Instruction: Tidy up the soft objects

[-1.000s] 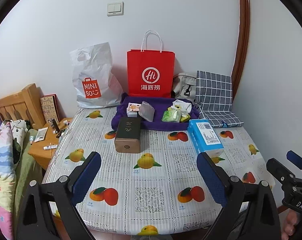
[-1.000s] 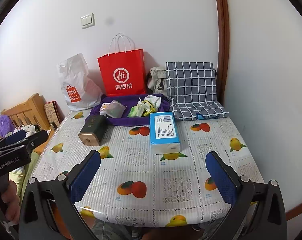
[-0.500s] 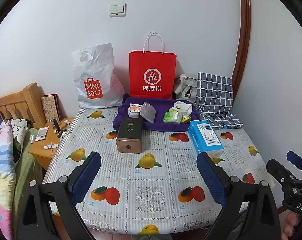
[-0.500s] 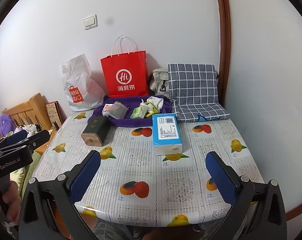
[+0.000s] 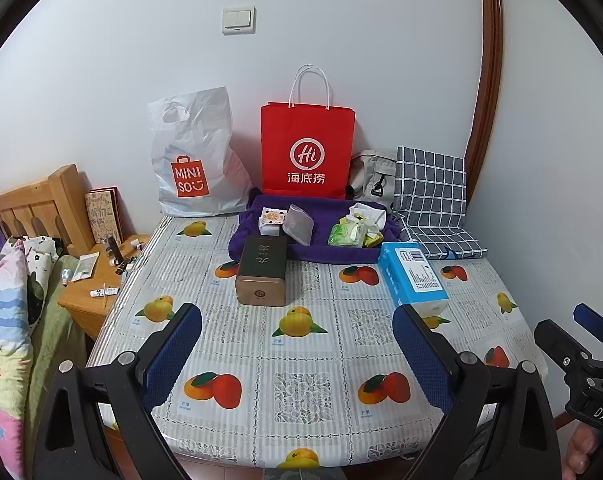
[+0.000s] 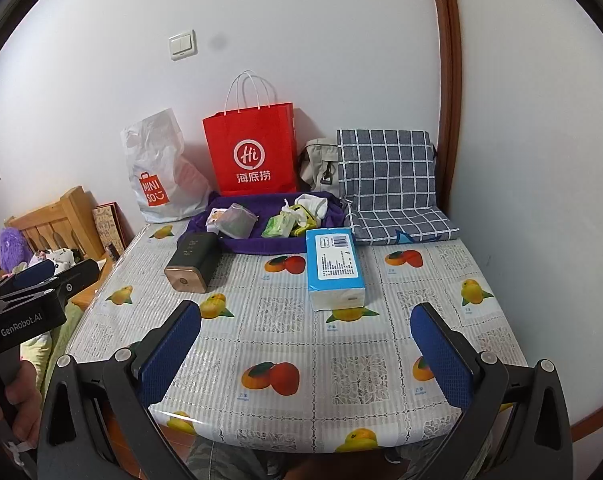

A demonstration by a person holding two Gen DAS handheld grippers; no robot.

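My left claw and right claw both gape wide and empty over the tabletop's near edge. Beyond the blue tissue pack, the soft bits lie heaped on the purple towel by the wall.

A plain white wall rises behind the table, which wears a plastic cloth printed with fruit and lace squares, and a pale double light switch sits high on that wall. A curved dark wooden door frame runs up the right side where a second white wall meets the first. To the left stand a light wooden headboard and a low wooden bedside cabinet scattered with small items, beside a bed heaped with patterned bedding; the light is even and soft.
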